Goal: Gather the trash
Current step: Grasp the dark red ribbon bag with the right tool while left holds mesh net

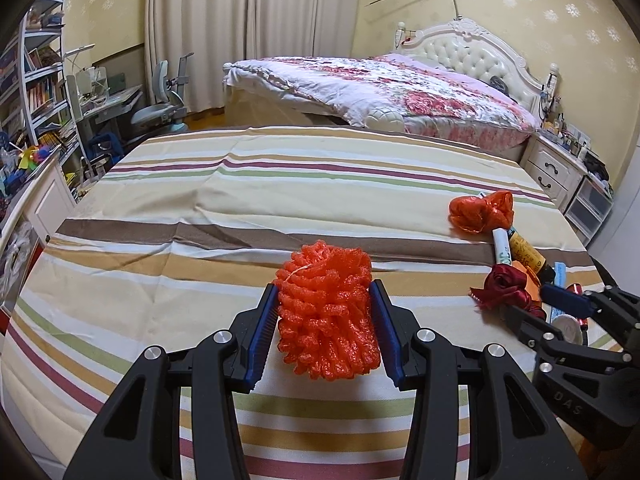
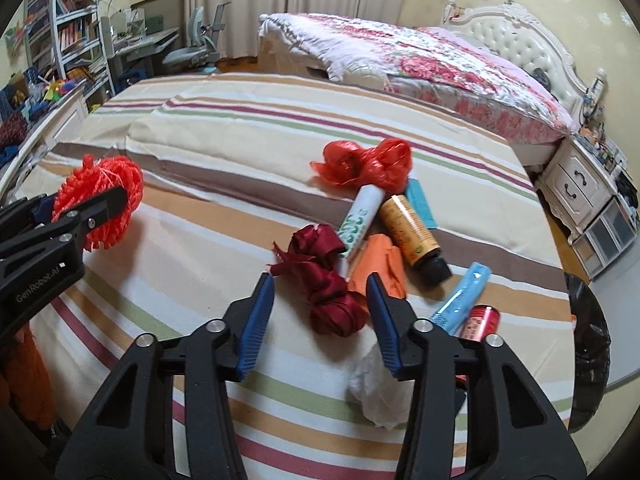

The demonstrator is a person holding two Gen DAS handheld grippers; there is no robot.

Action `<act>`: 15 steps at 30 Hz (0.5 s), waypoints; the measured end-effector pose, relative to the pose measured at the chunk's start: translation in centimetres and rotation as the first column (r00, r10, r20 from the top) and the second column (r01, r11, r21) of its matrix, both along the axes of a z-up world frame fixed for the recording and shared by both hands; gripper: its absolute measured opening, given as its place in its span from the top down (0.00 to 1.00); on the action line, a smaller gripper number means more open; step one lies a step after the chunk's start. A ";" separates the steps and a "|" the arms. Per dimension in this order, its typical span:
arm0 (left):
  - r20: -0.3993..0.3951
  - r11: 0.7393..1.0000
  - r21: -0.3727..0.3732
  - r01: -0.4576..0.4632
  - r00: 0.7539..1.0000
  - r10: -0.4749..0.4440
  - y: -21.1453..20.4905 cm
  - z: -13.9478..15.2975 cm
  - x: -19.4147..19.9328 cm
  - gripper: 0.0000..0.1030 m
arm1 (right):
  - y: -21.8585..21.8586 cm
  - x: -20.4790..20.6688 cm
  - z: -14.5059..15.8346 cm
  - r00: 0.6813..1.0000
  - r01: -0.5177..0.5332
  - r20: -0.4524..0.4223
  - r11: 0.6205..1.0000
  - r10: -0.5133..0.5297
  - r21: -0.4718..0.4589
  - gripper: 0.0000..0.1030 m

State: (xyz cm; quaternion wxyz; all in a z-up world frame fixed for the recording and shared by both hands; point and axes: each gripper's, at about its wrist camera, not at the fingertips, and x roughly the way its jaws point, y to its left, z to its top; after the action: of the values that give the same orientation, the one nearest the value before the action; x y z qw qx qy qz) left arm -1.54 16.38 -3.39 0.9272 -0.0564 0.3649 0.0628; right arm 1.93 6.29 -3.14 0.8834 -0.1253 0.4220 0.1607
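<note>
My left gripper [image 1: 325, 292] is shut on an orange foam net ball [image 1: 328, 312], its blue pads pressed to both sides, over the striped bed cover [image 1: 200, 208]; the ball also shows in the right wrist view [image 2: 108, 184]. My right gripper [image 2: 320, 292] is open, its jaws on either side of a dark red ribbon bundle [image 2: 324, 280]. Beyond it lie a red plastic bag [image 2: 364, 164], a white tube [image 2: 360, 216], an orange-brown bottle [image 2: 412, 232], orange paper [image 2: 380, 264], a blue pack [image 2: 464, 296], a red can [image 2: 480, 320] and white crumpled paper [image 2: 376, 388].
A black trash bag [image 2: 588, 336] hangs open at the bed's right edge. A second bed with floral quilt [image 1: 380, 88] stands behind. A white nightstand [image 1: 556, 168] is at right, and a bookshelf [image 1: 36, 80], desk and chair [image 1: 160, 104] at left.
</note>
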 end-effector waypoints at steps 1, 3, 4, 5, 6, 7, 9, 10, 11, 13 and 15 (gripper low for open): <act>-0.001 1.000 -0.002 0.002 1.000 -0.002 0.0 -0.1 0.0 0.55 | 0.3 0.1 -0.3 1.000 -0.005 -0.009 1.000 0.005 -0.008 0.68; -0.002 1.000 -0.003 0.006 1.000 -0.006 -0.1 -0.1 -0.1 0.55 | 0.5 0.3 -0.8 1.000 -0.014 -0.020 1.000 0.014 -0.019 0.78; -0.002 1.000 -0.004 0.009 1.000 -0.009 -0.2 -0.1 -0.1 0.55 | 0.5 0.3 -0.9 1.000 -0.016 -0.019 1.000 0.016 -0.019 0.78; -0.001 1.000 -0.003 0.011 1.000 -0.011 -0.3 -0.1 -0.2 0.55 | 0.4 0.2 -0.8 1.000 -0.016 -0.015 1.000 0.016 -0.019 0.78; -0.001 1.000 -0.003 0.012 1.000 -0.012 -0.4 0.0 -0.2 0.55 | 0.4 0.1 -0.7 1.000 -0.017 -0.013 1.000 0.016 -0.016 0.78; 0.000 1.000 -0.004 0.014 1.000 -0.014 -0.5 0.1 -0.2 0.55 | 0.3 0.0 -0.6 1.000 -0.016 -0.010 1.000 0.016 -0.011 0.78; 0.003 1.000 -0.005 0.017 1.000 -0.017 -0.7 0.1 -0.2 0.55 | 0.1 -0.2 -0.1 1.000 -0.010 0.004 1.000 0.010 -0.002 0.78; 0.006 1.000 -0.006 0.019 1.000 -0.019 -0.7 0.2 -0.2 0.55 | 0.0 -0.3 0.2 1.000 -0.006 0.014 1.000 0.006 0.003 0.78; 0.009 1.000 -0.007 0.023 1.000 -0.023 -0.9 0.3 -0.2 0.55 | -0.2 -0.4 0.7 1.000 -0.001 0.024 1.000 0.001 0.011 0.78; 0.015 0.999 -0.010 0.036 0.999 -0.036 -1.4 0.6 -0.1 0.55 | -0.8 -0.6 1.4 0.999 0.007 0.041 1.000 -0.008 0.028 0.78; 0.023 0.998 -0.012 0.055 0.998 -0.055 -2.1 0.9 -0.1 0.55 | -1.6 -0.7 2.1 0.998 0.024 0.057 0.999 -0.026 0.049 0.78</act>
State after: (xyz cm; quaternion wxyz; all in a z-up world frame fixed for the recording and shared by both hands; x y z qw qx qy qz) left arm -1.63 14.29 -2.45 0.9323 -0.0530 0.3561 0.0343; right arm 1.23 4.67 -0.99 0.8998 -0.1031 0.3940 0.1562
